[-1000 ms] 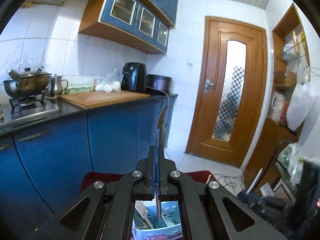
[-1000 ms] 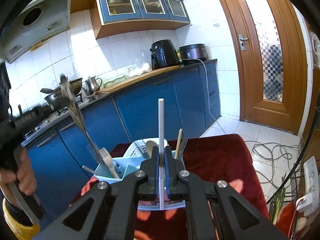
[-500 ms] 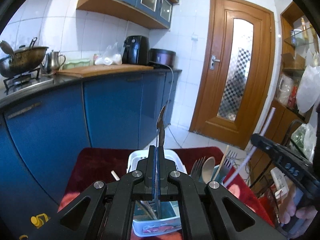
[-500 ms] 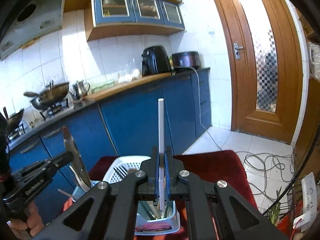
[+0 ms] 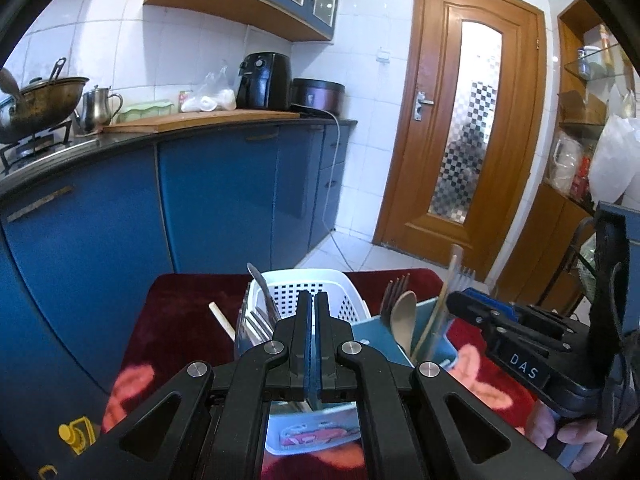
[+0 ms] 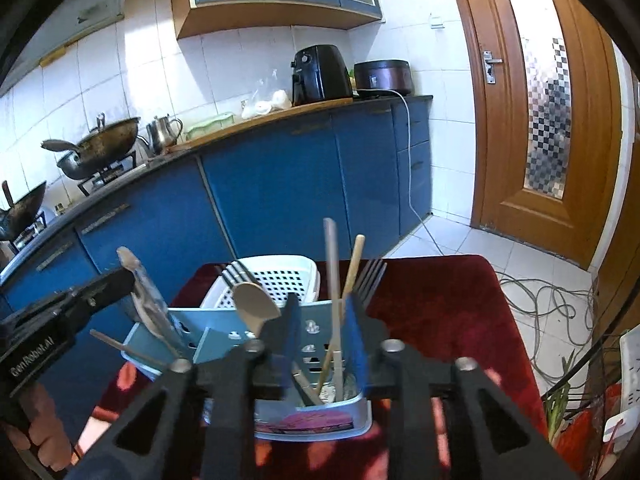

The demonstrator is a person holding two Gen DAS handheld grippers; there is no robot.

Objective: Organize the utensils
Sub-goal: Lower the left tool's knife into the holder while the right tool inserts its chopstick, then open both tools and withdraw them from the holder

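Observation:
A light blue utensil holder (image 6: 320, 400) stands on a red cloth (image 6: 440, 308), with forks, a spoon (image 6: 256, 306) and chopsticks (image 6: 332, 280) upright in it. It also shows in the left wrist view (image 5: 424, 344). My right gripper (image 6: 320, 320) is open just above the holder, the white chopstick standing loose between its fingers. My left gripper (image 5: 310, 332) is shut on a table knife (image 6: 148, 300), held blade up at the holder's left end; the blade (image 5: 262, 292) shows left of its fingers.
A white perforated basket (image 6: 280, 276) stands behind the holder. Blue kitchen cabinets (image 6: 280, 184) run behind the cloth. A wooden door (image 6: 540, 100) is at the right. Cables (image 6: 552, 300) lie on the tiled floor. A power strip (image 6: 630, 368) is at the far right.
Both grippers have dropped down to the holder. My right gripper has opened and let go of the white chopstick, which now stands in the holder. The knife has gone down with my left gripper.

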